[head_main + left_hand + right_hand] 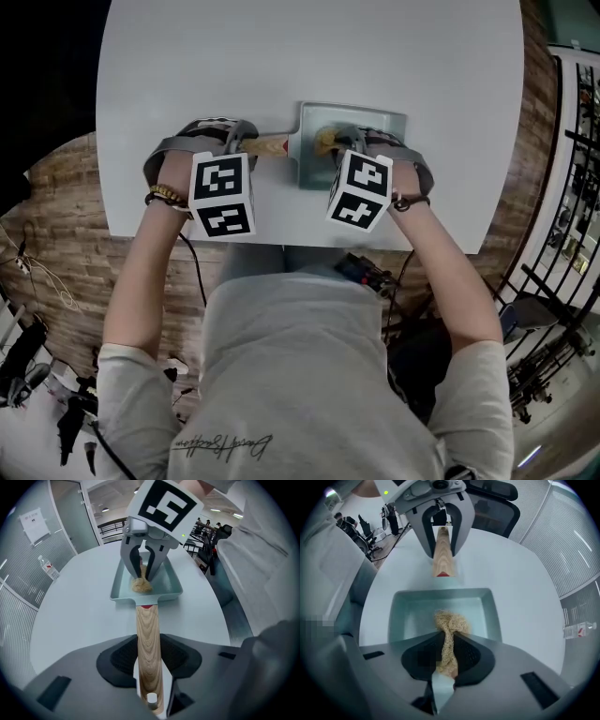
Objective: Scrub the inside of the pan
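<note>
A rectangular teal pan (396,127) sits on the white table, its wooden handle (269,146) pointing left. My left gripper (240,142) is shut on that handle; in the left gripper view the handle (148,634) runs between the pads of my left gripper (149,657). My right gripper (341,142) points down into the pan and is shut on a tan fibrous scrubber (326,141). In the right gripper view the scrubber (450,625) sticks out from my right gripper (449,656) and rests on the pan's floor (415,616). The left gripper view shows the scrubber (141,585) near the handle end.
The round white table (281,56) ends just in front of the person's body. A water bottle (48,568) stands on the floor by a glass wall. An office chair (497,498) stands behind the table's far edge. Cables lie on the wooden floor (56,253).
</note>
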